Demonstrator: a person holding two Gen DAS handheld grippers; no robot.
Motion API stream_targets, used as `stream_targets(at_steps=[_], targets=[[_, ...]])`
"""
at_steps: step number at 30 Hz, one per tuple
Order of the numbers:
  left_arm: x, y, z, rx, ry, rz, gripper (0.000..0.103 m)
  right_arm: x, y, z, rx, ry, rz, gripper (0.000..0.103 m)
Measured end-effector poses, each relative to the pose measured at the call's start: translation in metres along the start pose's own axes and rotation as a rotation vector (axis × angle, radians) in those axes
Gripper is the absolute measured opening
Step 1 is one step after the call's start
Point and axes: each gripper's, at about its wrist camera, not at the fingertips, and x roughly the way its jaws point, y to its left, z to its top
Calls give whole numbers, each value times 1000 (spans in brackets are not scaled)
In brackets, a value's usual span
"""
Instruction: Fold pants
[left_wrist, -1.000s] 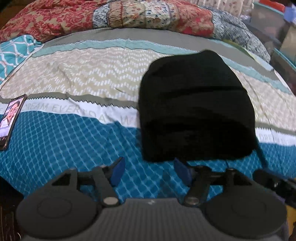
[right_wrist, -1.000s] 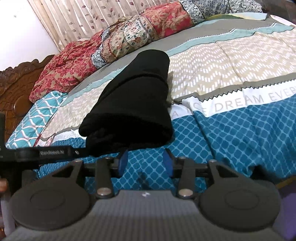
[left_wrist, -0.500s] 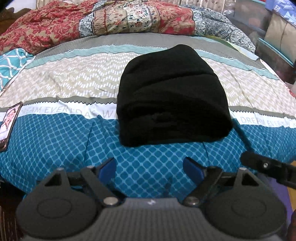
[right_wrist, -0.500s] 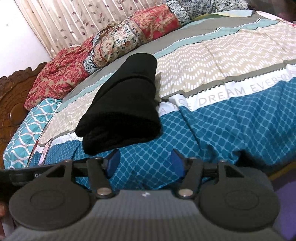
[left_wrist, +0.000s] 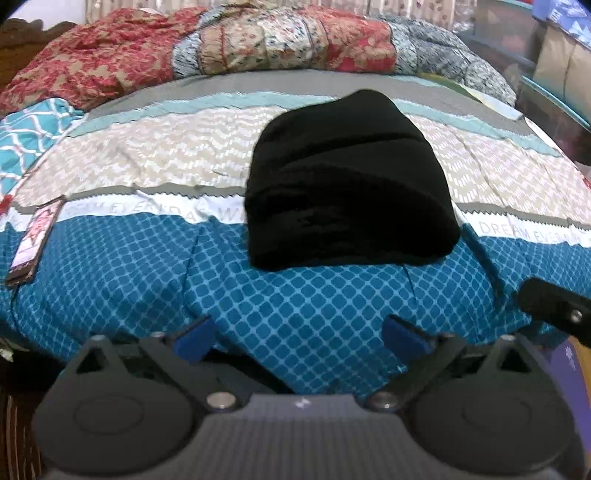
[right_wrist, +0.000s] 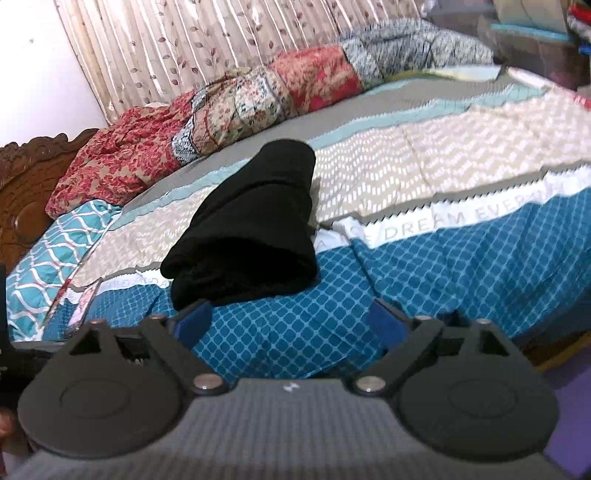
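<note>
The black pants (left_wrist: 347, 184) lie folded into a thick bundle on the patterned bedspread (left_wrist: 147, 266), seen in both wrist views as one stacked pile (right_wrist: 251, 229). My left gripper (left_wrist: 300, 338) hovers over the blue diamond band in front of the bundle, its jaws opening wide with nothing between them. My right gripper (right_wrist: 291, 319) sits off the bundle's near right side, jaws also opening, with only bedspread between its blue pads (right_wrist: 386, 321). Neither gripper touches the pants.
A phone (left_wrist: 35, 240) lies at the bed's left edge. A rolled floral quilt (left_wrist: 258, 44) runs along the far side by the curtain (right_wrist: 221, 44). A carved wooden headboard (right_wrist: 22, 192) stands left. Boxes (left_wrist: 554, 66) crowd the far right. The other gripper's tip (left_wrist: 554, 306) shows at right.
Both grippers have opened from partly closed to wide and have drawn back from the folded pants, which now lie farther from the fingertips.
</note>
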Motion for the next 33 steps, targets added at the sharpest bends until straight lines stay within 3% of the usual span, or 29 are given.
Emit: stream_targets(at_steps=[8,12,15,21,33], targets=[[-22,-2,-9,6,-88,-18,103,-11,14,-9,-56,-74,-53,99],[-24,1,-11,-13,-51,10,103,-19,21,-12,-86,-124,-50,103],[-29,8,-14,-69,-68,8,103,-23,28,-14,-106,-157,-47,103],[-37,7,-15,-63,-108,39,103,-18,34,-16,-117,-141,-54,103],[-27,0,-15,-6,-38,63,103,-8,27,-18,-63,-63,-100,103]])
